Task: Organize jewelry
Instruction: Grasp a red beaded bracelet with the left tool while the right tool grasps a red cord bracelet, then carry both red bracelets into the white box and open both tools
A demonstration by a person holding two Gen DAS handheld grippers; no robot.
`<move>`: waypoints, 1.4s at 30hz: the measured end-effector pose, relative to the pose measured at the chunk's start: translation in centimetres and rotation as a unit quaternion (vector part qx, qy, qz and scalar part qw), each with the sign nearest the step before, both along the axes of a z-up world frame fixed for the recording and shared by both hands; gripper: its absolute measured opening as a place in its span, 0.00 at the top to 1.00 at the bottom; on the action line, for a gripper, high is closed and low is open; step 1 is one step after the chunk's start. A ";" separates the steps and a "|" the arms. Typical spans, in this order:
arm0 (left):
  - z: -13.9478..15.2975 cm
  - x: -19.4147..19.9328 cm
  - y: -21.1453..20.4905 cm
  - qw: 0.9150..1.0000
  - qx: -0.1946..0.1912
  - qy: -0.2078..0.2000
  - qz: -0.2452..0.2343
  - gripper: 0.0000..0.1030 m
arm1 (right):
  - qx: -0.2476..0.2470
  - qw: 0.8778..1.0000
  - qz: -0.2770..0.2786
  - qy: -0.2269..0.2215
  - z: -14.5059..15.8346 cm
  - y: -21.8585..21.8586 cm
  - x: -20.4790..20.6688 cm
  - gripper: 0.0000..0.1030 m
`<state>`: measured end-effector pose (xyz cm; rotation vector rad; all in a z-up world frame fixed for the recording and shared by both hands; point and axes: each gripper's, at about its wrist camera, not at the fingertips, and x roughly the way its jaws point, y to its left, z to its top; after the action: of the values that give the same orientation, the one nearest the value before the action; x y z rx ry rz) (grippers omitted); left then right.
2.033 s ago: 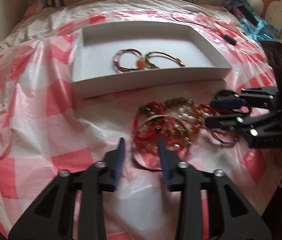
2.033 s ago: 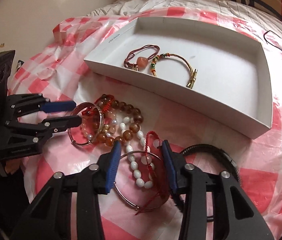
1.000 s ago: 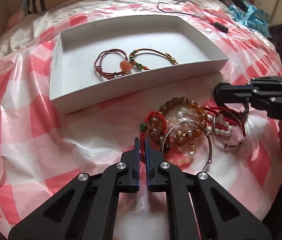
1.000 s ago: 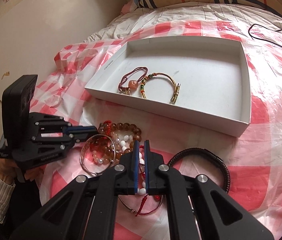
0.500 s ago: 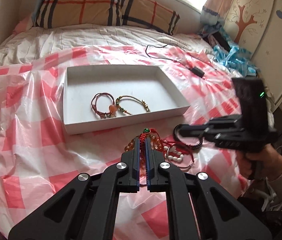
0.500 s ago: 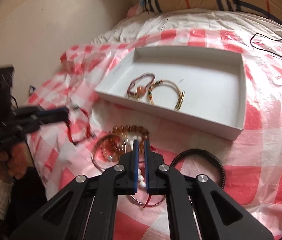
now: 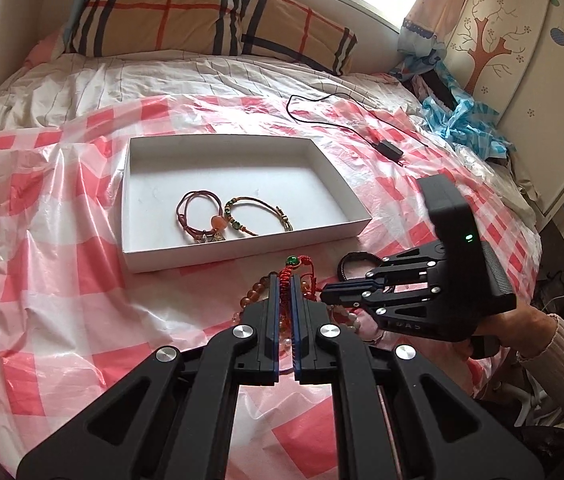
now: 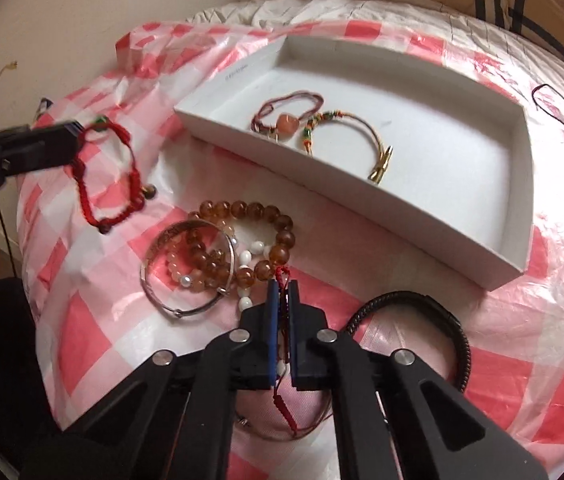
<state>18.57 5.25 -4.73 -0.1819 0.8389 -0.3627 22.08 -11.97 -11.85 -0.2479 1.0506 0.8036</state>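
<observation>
My left gripper (image 7: 286, 280) is shut on a red braided bracelet (image 8: 109, 176) with a green bead, which hangs clear of the bed left of the pile. My right gripper (image 8: 280, 285) is shut on a red cord (image 8: 282, 404) at the pile's near edge. The pile holds an amber bead bracelet (image 8: 257, 212), a silver bangle (image 8: 185, 272), white beads (image 8: 245, 258) and a black leather bracelet (image 8: 442, 320). Beyond it stands the white box (image 7: 241, 256), holding a maroon cord bracelet (image 7: 201, 216) and a gold-brown cord bracelet (image 7: 257, 216).
Everything lies on a pink-and-white checked plastic sheet (image 7: 41, 280) spread over a bed. A black cable with an adapter (image 7: 386, 148) lies beyond the box. A plaid pillow (image 7: 201, 20) is at the head, and a blue bag (image 7: 462, 120) far right.
Both grippers shut over the pile. The left one then rose with the red braided bracelet hanging from it. The right one stayed low and now pinches a red cord.
</observation>
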 end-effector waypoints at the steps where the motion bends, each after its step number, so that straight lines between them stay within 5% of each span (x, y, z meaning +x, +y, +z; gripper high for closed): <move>1: 0.0 0.0 -0.1 1.000 -0.002 -0.001 -0.001 0.96 | 0.011 1.000 -0.005 -0.002 0.5 -0.2 -0.1 0.95; 15: 1.2 0.8 -1.2 1.000 -0.008 -0.013 -0.004 0.96 | 0.126 0.988 -0.071 -0.046 7.5 -3.2 0.2 0.95; 30: 2.8 3.5 -3.1 0.999 0.021 -0.041 0.012 0.96 | 0.158 0.981 -0.091 -0.073 9.4 -2.2 2.6 0.95; 42: 1.9 7.9 -2.0 0.998 -0.003 -0.045 0.043 0.96 | 0.163 0.976 -0.115 -0.087 9.1 -0.8 6.7 0.95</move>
<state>26.52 3.23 -2.83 -0.2057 0.7393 -0.2907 28.77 -12.75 -2.76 0.0812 0.7524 0.7181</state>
